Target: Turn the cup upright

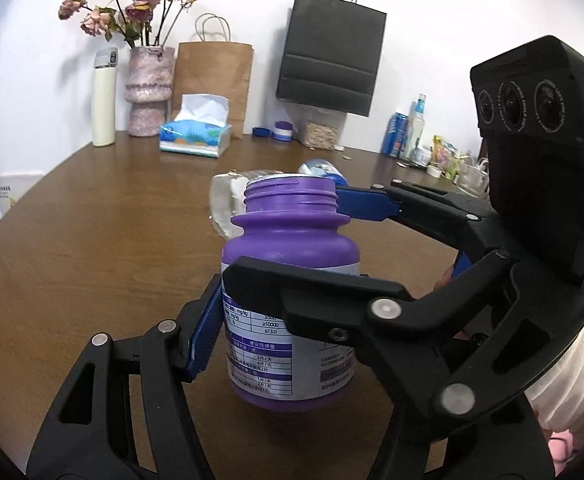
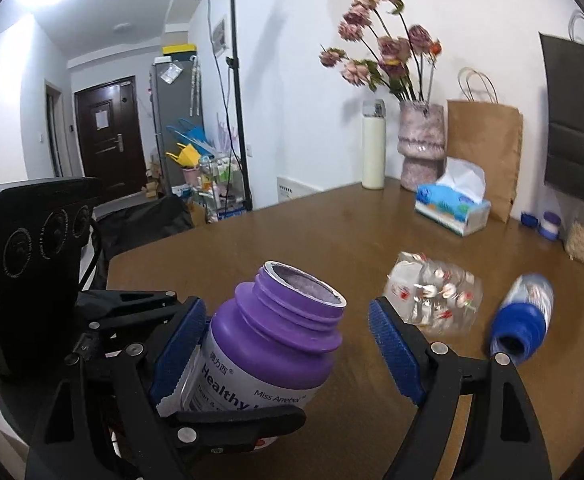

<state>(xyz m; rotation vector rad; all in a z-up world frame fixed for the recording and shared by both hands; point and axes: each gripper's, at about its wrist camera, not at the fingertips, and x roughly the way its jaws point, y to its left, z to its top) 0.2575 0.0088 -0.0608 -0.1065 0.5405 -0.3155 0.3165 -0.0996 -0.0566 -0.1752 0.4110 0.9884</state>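
Note:
A purple, capless bottle (image 1: 292, 256) stands mouth-up on the brown table (image 1: 92, 240). My left gripper (image 1: 228, 284) is shut on its labelled body, with the blue pad on the left side and the black finger across the front. In the right wrist view the bottle (image 2: 276, 344) leans between the pads of my right gripper (image 2: 286, 312). That gripper is open: the bottle rests against the left pad and a wide gap shows to the right pad. The left gripper's finger (image 2: 232, 420) crosses the bottle low down. One blue finger (image 1: 366, 202) of the right gripper reaches beside the bottle's neck.
Just beyond the bottle lie a clear plastic container (image 2: 432, 296) and a blue-capped bottle (image 2: 524, 316) on its side. A tissue box (image 1: 196, 136), vase (image 1: 148, 92), white flask (image 1: 104, 100) and paper bags (image 1: 216, 80) line the far wall. A white sleeve (image 1: 564, 380) is at right.

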